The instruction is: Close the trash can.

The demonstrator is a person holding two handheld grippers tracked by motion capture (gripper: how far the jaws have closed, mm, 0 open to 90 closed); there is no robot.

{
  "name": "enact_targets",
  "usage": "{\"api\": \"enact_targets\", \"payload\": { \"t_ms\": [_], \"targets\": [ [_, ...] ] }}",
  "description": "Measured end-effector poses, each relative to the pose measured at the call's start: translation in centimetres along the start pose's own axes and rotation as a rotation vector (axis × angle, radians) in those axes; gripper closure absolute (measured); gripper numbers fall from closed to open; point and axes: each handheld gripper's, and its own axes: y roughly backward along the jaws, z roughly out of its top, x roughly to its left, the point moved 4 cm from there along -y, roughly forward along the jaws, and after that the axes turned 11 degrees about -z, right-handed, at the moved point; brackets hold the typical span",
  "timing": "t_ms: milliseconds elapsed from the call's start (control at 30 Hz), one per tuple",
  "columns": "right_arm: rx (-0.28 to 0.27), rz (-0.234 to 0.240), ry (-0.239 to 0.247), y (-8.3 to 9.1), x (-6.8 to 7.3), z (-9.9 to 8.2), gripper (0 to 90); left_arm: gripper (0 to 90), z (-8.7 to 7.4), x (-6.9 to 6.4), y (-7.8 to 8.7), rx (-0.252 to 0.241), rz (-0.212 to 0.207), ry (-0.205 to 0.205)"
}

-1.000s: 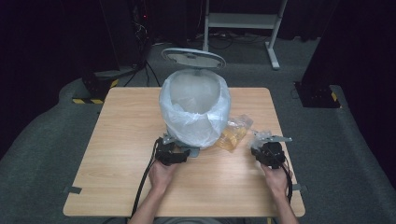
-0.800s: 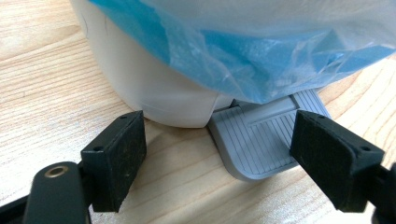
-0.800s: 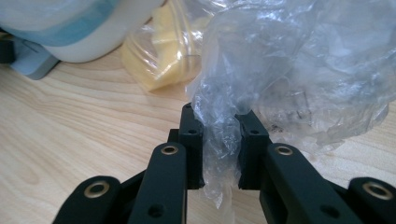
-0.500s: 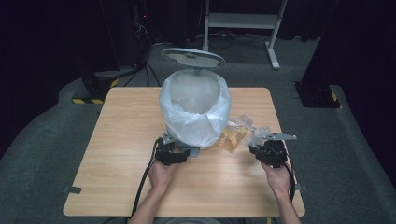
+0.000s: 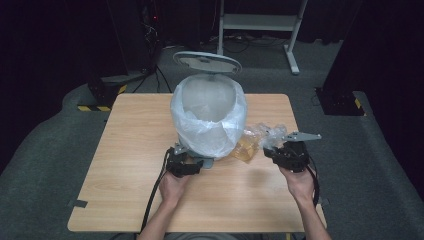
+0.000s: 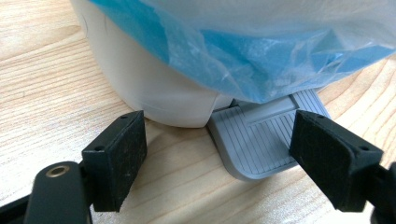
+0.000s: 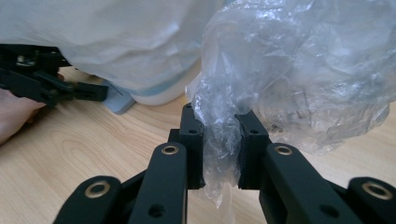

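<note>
Right gripper [image 7: 219,140], lower centre of its own view, clamps a crumpled clear plastic bag [image 7: 299,79]. Left gripper [image 6: 219,158] jaws stand apart, straddling the grey ribbed pedal [image 6: 261,140] of the white bag-lined bin [image 5: 209,117], centre table.

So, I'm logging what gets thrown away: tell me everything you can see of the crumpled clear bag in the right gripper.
The crumpled clear bag is thin, glossy, wrinkled plastic film, see-through, with something amber inside in the high view. A twisted neck of it is pinched between the jaws of the right gripper; the puffed bulk stands beyond them over the wooden table, right beside the lined bin.
</note>
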Motion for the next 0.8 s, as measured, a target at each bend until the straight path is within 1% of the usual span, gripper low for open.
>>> {"api": "enact_targets", "payload": {
  "t_ms": [67, 300, 400, 533, 567, 600, 800],
  "targets": [
    [-0.011, 0.008, 0.023, 0.3, 0.4, 0.6, 76.8, 19.0, 0.0, 0.0, 0.0, 0.001, 0.000, 0.001],
    [-0.054, 0.056, 0.062, 1.8, 1.5, 3.3, 76.7, 19.2, 0.0, 0.0, 0.0, 0.000, 0.001, 0.001],
    [-0.053, 0.071, 0.067, 2.0, 1.9, 4.5, 76.7, 19.2, 0.0, 0.0, 0.0, 0.000, 0.001, 0.001],
    [-0.058, 0.086, 0.069, 2.3, 2.1, 5.5, 76.7, 19.3, 0.0, -0.1, 0.0, 0.000, 0.003, 0.003],
    [-0.062, 0.090, 0.072, 2.3, 2.2, 5.7, 76.7, 19.6, 0.0, -0.1, 0.0, -0.003, 0.002, 0.009],
    [-0.066, 0.098, 0.072, 2.5, 2.3, 6.1, 76.7, 20.1, 0.0, -0.1, 0.0, -0.005, 0.006, 0.005],
    [-0.086, 0.117, 0.089, 3.3, 2.8, 7.7, 76.7, 21.6, 0.0, -0.2, 0.0, -0.008, 0.003, 0.012]
  ]
}}
